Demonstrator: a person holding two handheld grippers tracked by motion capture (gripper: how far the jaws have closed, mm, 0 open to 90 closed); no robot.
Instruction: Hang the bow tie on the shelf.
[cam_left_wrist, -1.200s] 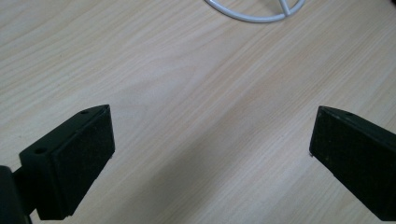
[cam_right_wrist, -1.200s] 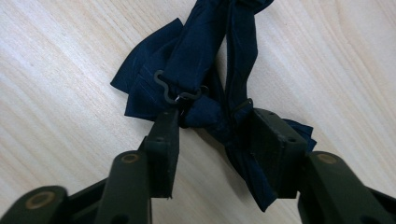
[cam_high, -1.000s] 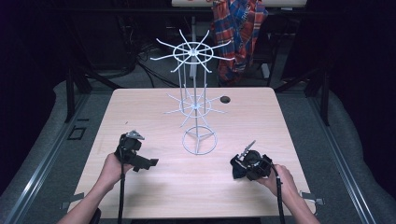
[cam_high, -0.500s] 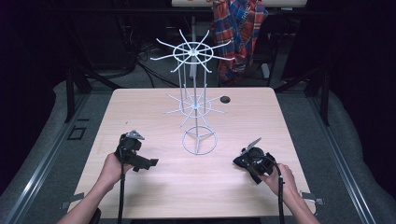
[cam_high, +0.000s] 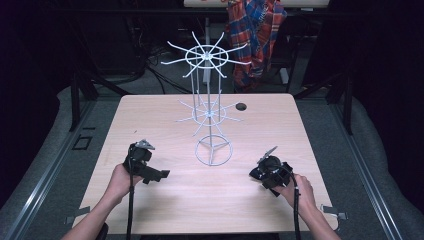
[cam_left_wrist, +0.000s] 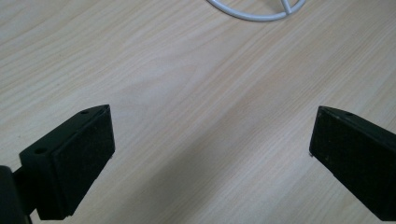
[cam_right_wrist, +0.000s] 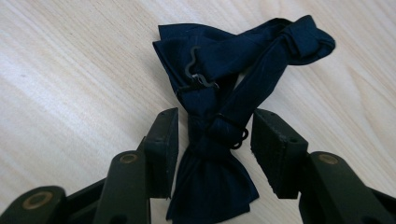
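A dark navy bow tie (cam_right_wrist: 219, 60) with a small metal hook lies crumpled on the wooden table (cam_high: 165, 200). My right gripper (cam_right_wrist: 215, 122) straddles its narrow middle. The jaws have just been opening and now stand apart on either side of the cloth without pressing it. In the high view the right gripper (cam_high: 266, 172) sits at the front right of the table, over the tie. My left gripper (cam_high: 159, 175) rests at the front left, jaws wide open over bare wood (cam_left_wrist: 210, 154). A white wire display rack (cam_high: 212, 150) stands between the two hands.
The rack's base ring (cam_left_wrist: 254, 14) lies just ahead of the left gripper, and its spoked arms spread at two heights. A round black hole (cam_high: 241, 106) marks the table's far side. A plaid shirt (cam_high: 255, 35) hangs behind the table.
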